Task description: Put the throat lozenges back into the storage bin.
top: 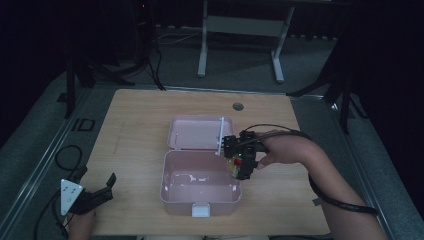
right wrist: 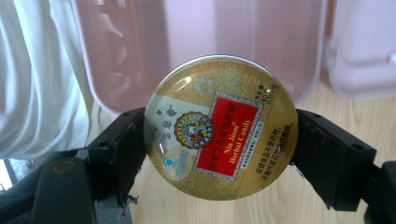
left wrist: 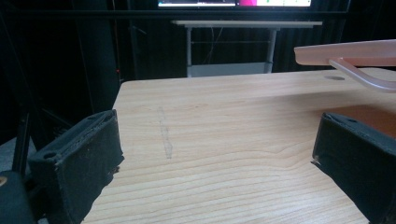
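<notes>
The right gripper (top: 239, 161) holds a round gold candy tin (right wrist: 220, 127) by its rim, 1 black jaw pressed against each side of it. In the high view the tin (top: 233, 165) hangs at the right edge of the open pink box (top: 200, 187), about over the box's right wall, with the box's lid (top: 197, 132) laid back flat on the table just beyond the box. The box interior looks empty apart from some reflections.

The left gripper (top: 95, 194) rests well to the left of the box, near the table's (top: 140, 115) front left corner, its jaws spread wide with nothing between them.

The main risk, as I judge it, is the grip itself: the tin is smooth, glossy and curved, and the jaws meet it at only 2 narrow spots on its rim, so a twist of the hand could let it pivot or slip out. Since it sits over the box wall and not clearly inside, a release here could land it on the rim and send it rolling across the table. A low pass could also knock the light plastic box, which nothing steadies.
</notes>
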A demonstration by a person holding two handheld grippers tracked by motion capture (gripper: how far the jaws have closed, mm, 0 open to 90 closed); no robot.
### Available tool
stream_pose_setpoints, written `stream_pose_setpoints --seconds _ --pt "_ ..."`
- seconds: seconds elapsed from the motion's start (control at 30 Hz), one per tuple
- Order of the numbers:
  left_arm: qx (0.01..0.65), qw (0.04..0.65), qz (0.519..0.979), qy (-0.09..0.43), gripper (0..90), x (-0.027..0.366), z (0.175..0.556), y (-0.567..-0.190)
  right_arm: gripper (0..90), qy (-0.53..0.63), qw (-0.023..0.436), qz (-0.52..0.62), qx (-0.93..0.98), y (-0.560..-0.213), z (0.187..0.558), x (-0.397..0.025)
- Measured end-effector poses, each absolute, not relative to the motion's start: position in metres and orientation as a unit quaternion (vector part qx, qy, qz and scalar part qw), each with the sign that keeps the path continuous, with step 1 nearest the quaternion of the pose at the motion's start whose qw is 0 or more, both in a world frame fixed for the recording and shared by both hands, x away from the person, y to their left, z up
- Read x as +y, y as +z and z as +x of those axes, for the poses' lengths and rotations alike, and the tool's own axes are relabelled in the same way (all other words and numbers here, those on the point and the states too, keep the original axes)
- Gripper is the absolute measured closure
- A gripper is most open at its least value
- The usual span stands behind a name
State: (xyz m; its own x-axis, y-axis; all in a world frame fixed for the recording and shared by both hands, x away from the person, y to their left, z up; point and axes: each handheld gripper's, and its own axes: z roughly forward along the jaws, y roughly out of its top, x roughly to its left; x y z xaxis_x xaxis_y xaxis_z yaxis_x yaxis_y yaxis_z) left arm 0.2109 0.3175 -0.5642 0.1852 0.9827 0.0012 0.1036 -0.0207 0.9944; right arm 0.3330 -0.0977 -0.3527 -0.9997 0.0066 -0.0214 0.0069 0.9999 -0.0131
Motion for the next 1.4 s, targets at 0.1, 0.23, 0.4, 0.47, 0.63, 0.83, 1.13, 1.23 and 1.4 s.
stream_pose_setpoints --seconds 0.1,0.23,0.4,0.47,0.63,0.83,1.13,1.23,1.4 --pt "0.474 0.514 0.573 0.427 1.8 0.318 0.211 -0.564 20.8 -0.005 0.008 -0.002 1.0 -0.355 0.331 -0.09" --pt "0.474 0.515 0.573 0.427 1.8 0.318 0.211 -0.564 20.8 -0.002 -0.002 -0.014 1.0 -0.365 0.33 -0.076" --pt "0.474 0.514 0.573 0.427 1.8 0.318 0.211 -0.564 20.8 -0.002 -0.014 -0.022 1.0 -0.38 0.329 -0.069" --pt "0.474 0.515 0.573 0.427 1.8 0.318 0.211 -0.564 20.8 0.001 -0.019 -0.025 1.0 -0.386 0.33 -0.067" --pt "0.474 0.515 0.572 0.427 1.8 0.318 0.211 -0.564 20.8 0.002 -0.033 -0.023 0.999 -0.405 0.333 -0.066" --pt "0.474 0.514 0.573 0.427 1.8 0.318 0.211 -0.564 20.8 -0.005 -0.042 -0.026 0.999 -0.429 0.336 -0.066" --pt "0.474 0.515 0.573 0.427 1.8 0.318 0.211 -0.564 20.7 -0.02 -0.046 -0.042 0.998 -0.456 0.333 -0.059" --pt "0.474 0.515 0.573 0.427 1.8 0.318 0.211 -0.564 20.7 -0.028 -0.049 -0.041 0.998 -0.463 0.332 -0.057" --pt "0.474 0.515 0.573 0.427 1.8 0.318 0.211 -0.564 20.7 -0.046 -0.055 -0.037 0.997 -0.473 0.332 -0.057"
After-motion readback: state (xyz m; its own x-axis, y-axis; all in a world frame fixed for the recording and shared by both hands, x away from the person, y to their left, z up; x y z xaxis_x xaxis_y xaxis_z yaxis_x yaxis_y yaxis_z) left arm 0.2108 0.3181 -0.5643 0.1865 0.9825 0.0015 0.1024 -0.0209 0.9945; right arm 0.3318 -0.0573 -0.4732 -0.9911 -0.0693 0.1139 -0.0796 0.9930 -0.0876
